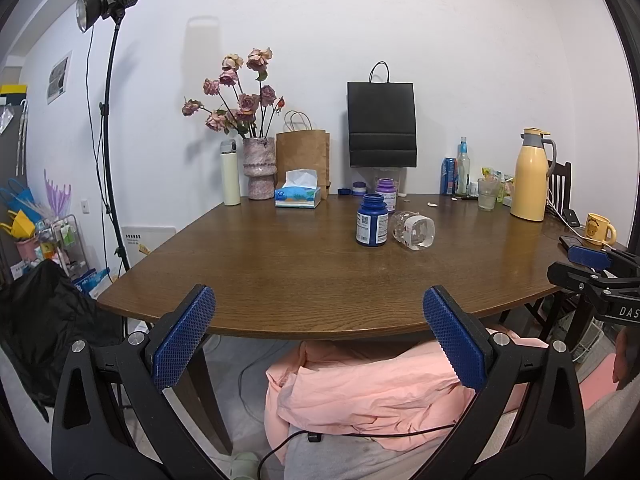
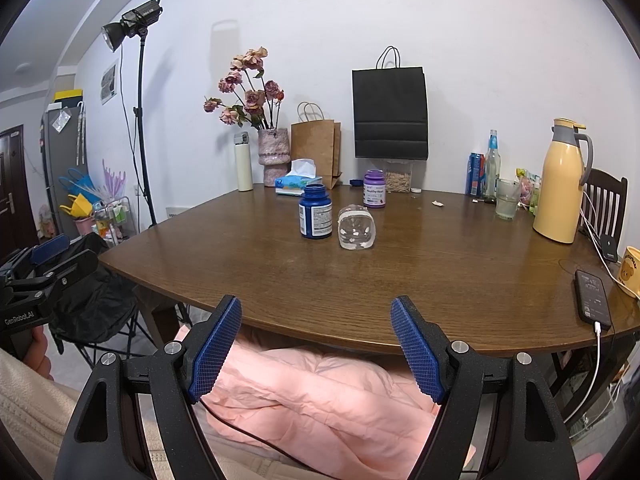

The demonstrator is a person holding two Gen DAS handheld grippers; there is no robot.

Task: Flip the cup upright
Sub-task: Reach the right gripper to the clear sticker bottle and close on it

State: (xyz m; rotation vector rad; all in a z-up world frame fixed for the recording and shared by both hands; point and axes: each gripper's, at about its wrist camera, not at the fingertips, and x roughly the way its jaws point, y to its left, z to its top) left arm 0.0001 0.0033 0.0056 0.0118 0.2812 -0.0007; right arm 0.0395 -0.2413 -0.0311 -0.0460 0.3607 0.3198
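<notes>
The clear cup is lying on its side near the middle of the brown wooden surface, its base turned toward the right wrist camera and its mouth pointing away. In the left wrist view the same cup is showing its flank, tipped over just to the right of a blue bottle. That blue bottle is standing upright with no cap on, just beside the cup; whether the two are touching is hard to tell. A purple-lidded bottle is standing a little farther back.

The right claw is hanging at the near edge of the surface, its blue pads spread wide and gripping nothing, well apart from the cup. The left claw is likewise gaping wide and empty at the near edge. A yellow thermos jug is standing at the far right, with a phone lying near the right edge.
</notes>
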